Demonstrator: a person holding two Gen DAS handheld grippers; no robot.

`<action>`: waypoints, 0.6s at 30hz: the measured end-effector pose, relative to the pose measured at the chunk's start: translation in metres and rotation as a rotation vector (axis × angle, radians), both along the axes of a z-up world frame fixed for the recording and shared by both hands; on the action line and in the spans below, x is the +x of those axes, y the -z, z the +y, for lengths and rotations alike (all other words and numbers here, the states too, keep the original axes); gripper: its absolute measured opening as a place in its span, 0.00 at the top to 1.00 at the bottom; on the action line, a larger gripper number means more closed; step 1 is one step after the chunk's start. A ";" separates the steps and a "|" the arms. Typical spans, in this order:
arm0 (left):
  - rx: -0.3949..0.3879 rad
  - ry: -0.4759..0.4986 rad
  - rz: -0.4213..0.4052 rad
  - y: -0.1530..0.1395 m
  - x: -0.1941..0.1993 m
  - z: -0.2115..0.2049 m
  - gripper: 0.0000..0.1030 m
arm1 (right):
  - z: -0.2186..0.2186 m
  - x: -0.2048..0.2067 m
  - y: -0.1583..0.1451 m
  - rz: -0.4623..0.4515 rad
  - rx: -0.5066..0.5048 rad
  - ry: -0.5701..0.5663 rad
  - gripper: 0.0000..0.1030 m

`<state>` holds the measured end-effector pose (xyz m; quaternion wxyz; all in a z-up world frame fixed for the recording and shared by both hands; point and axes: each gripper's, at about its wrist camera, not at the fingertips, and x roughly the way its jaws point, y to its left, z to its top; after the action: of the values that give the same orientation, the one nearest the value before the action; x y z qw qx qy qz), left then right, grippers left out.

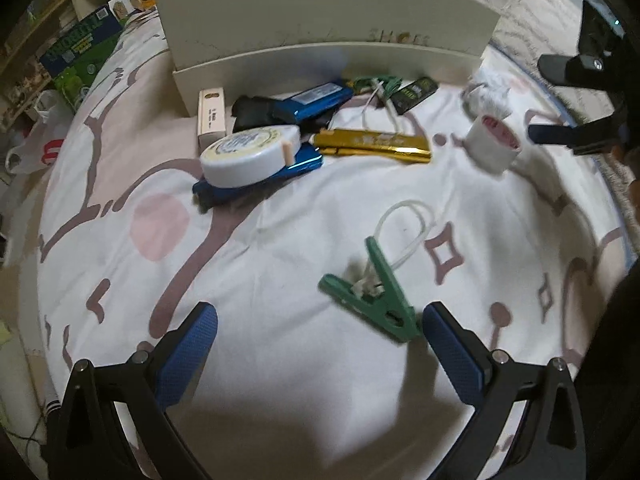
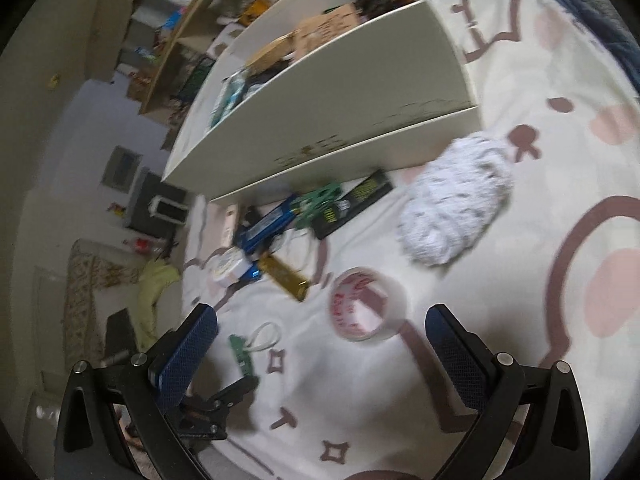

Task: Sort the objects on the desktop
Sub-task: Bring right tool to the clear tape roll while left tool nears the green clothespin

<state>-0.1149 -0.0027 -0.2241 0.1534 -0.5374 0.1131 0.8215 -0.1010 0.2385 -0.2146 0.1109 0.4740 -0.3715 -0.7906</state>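
Left wrist view, items as I logged them: my left gripper (image 1: 320,344) hung with its blue-padded jaws spread wide and empty above the white bedsheet with brown and pink cartoon print (image 1: 248,288). A green plastic clothes peg with a white cord loop (image 1: 376,300) lay just ahead, its tip beside the right-hand pad (image 1: 452,356). Farther off lay a white round dispenser case (image 1: 248,158) resting on a blue flat pack (image 1: 260,184), beside them a gold foil bar (image 1: 372,146), and behind them a cream cardboard shoe box (image 1: 320,40).

Right wrist view: my right gripper (image 2: 320,344) was likewise spread and empty. A roll of clear tape with red lettering (image 2: 366,304) lay on the sheet between and just beyond its pads. A white fluffy bundle (image 2: 456,208) sat beyond the roll, near the box corner.
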 end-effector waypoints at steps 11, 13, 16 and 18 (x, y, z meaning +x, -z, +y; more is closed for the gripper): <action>-0.106 -0.101 0.008 -0.004 -0.006 -0.029 0.00 | 0.009 0.003 0.006 -0.057 0.221 0.153 0.00; -0.116 -0.118 0.014 -0.004 -0.007 -0.036 0.00 | 0.005 0.002 0.006 -0.055 0.229 0.136 0.00; -0.124 -0.142 0.020 -0.005 -0.010 -0.042 0.00 | -0.005 0.000 0.004 -0.039 0.249 0.110 0.00; -0.131 -0.159 0.028 -0.005 -0.012 -0.046 0.00 | -0.016 -0.002 0.003 -0.030 0.281 0.085 0.00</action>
<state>-0.1264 -0.0490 -0.2187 0.0507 -0.5420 0.1257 0.8294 -0.1027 0.2224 -0.2173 0.0045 0.4805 -0.2787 -0.8315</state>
